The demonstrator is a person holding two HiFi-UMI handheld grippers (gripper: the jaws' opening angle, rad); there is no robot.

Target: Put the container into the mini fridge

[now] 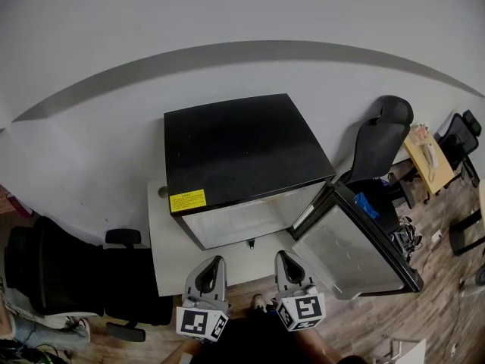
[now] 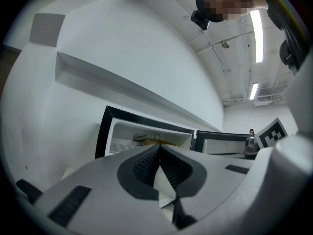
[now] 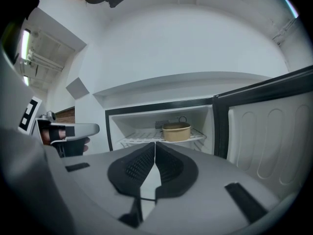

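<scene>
Near the white table, left tongs and right tongs hang clenched before the mini fridge.

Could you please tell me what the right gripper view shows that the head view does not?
Only the right gripper view shows the tan container sitting on the wire shelf inside. Only the head view shows the black top of the mini fridge, its yellow label and an office chair. Both show the fridge door standing open.
</scene>
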